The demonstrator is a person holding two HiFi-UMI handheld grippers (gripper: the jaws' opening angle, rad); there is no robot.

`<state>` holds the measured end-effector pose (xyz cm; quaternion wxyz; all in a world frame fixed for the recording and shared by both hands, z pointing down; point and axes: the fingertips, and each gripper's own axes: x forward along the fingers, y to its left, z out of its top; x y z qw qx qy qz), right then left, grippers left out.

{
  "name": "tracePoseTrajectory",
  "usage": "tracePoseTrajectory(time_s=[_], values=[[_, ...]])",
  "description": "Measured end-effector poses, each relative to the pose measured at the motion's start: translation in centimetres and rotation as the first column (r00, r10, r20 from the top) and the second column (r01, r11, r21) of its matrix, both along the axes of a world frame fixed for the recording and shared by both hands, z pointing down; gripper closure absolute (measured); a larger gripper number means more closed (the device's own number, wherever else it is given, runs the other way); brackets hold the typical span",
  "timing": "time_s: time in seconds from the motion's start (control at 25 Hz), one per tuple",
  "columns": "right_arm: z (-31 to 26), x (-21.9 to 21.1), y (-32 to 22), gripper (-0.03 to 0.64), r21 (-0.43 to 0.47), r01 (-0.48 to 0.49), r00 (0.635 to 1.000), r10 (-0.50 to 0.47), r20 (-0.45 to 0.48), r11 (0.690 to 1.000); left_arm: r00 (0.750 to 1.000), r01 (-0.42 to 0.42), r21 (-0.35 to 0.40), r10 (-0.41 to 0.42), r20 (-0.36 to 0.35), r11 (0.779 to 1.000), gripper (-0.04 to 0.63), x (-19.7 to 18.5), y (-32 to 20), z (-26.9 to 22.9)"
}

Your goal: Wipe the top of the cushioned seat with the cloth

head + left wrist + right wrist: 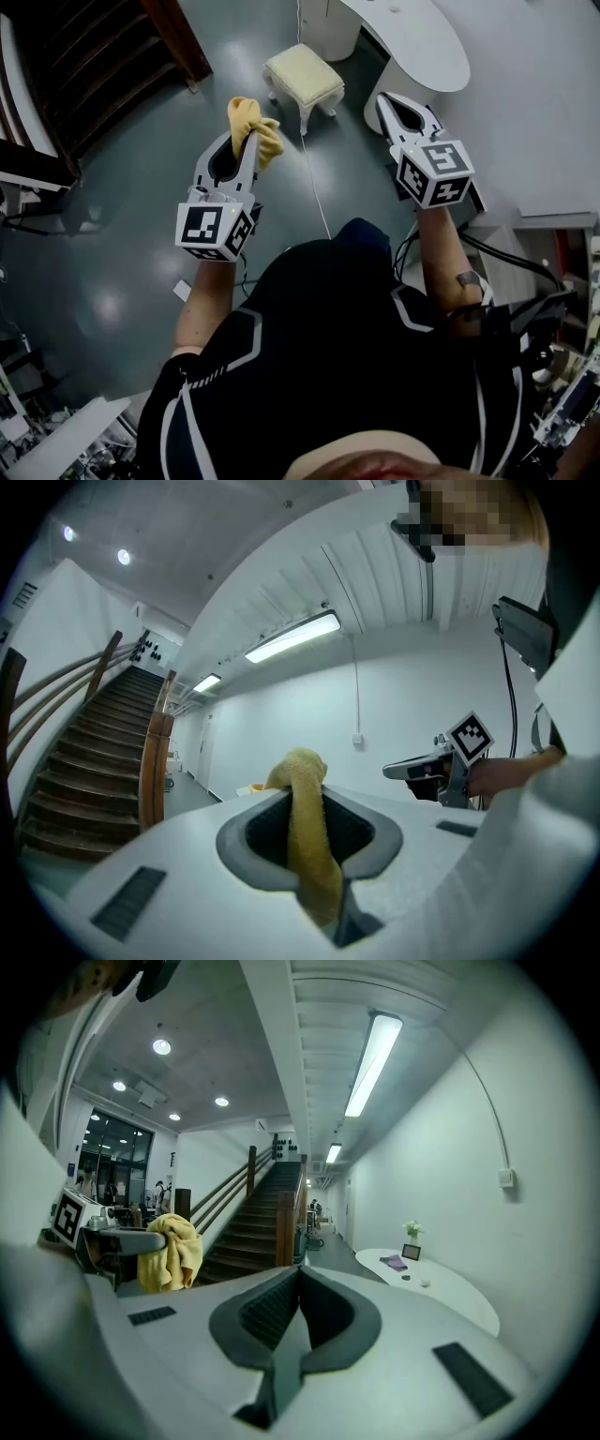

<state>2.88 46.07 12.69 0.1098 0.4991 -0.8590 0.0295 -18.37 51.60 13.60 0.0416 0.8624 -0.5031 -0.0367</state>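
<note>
The left tongs [246,141] are clamped on a soft yellow terry cloth [255,127]. In the left gripper view the cloth [305,827] runs as a thick band down through the closed jaws and bunches over their tip. In the head view the loose part hangs in a crumpled wad at the far end of the tongs. The right tongs [394,101] are pressed together with nothing between them, and in the right gripper view the dark ribbed pads [272,1309] meet along one line.

Both tongs are held up in front of the person's dark-clad chest, well apart from each other and pointing forward. From the right gripper view the left tongs [112,1237] show off to the side with the yellow cloth [173,1252] draped from them.

The cream cushioned seat with curved white legs [304,73] stands on the glossy grey floor [122,272], ahead of the person and well clear of both tongs. It sits just beside a curved white counter [422,47]. A thin white cable [314,178] trails across the floor from near the seat toward the person. A dark wooden staircase [84,66] rises at the left.
</note>
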Motion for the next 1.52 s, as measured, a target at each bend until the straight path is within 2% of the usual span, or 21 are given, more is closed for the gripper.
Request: tracePoseTrajectory(time_s=[0.16,0.28,0.4,0.76,1.0,1.2,1.32,1.52], values=[[0.2,-0.7,-1.7,0.612,0.007,0.027,1.0,-0.027,-0.002,1.0,1.0,0.001,-0.013,-0.001,-0.004,1.0,0.535,-0.2,-2.0,0.7],[0.1,-1.2,-4.4,0.612,0.033,0.078,0.996,-0.079,0.028,0.996,1.0,0.023,-0.006,-0.023,0.012,1.0,0.535,-0.4,-4.5,0.8],[0.4,-1.3,-7.5,0.612,0.051,0.103,0.994,-0.104,0.014,0.993,0.998,0.052,-0.009,-0.052,0.031,0.999,0.535,-0.5,-7.0,0.8],[-0.2,1.4,-18.5,0.612,0.082,0.159,0.987,-0.161,0.016,0.984,0.991,0.112,-0.016,-0.111,0.075,0.994,0.535,2.5,-16.9,0.2],[0.9,4.6,-24.2,0.612,0.034,0.145,0.988,-0.147,0.051,0.989,0.99,0.089,-0.037,-0.085,0.11,0.995,0.535,6.4,-23.4,0.4],[0.7,9.5,-27.9,0.612,0.062,0.125,0.986,-0.131,0.105,0.99,0.988,0.059,-0.056,-0.05,0.145,0.997,0.535,11.0,-28.6,0.6],[1.0,11.6,-30.4,0.612,0.051,0.107,0.984,-0.114,0.135,0.993,0.987,0.042,-0.091,-0.027,0.16,0.995,0.535,12.9,-30.8,1.1],[2.9,11.0,-33.6,0.612,0.039,0.123,0.981,-0.128,0.148,0.992,0.982,-0.002,-0.149,0.031,0.188,0.989,0.535,13.6,-34.8,3.4]])
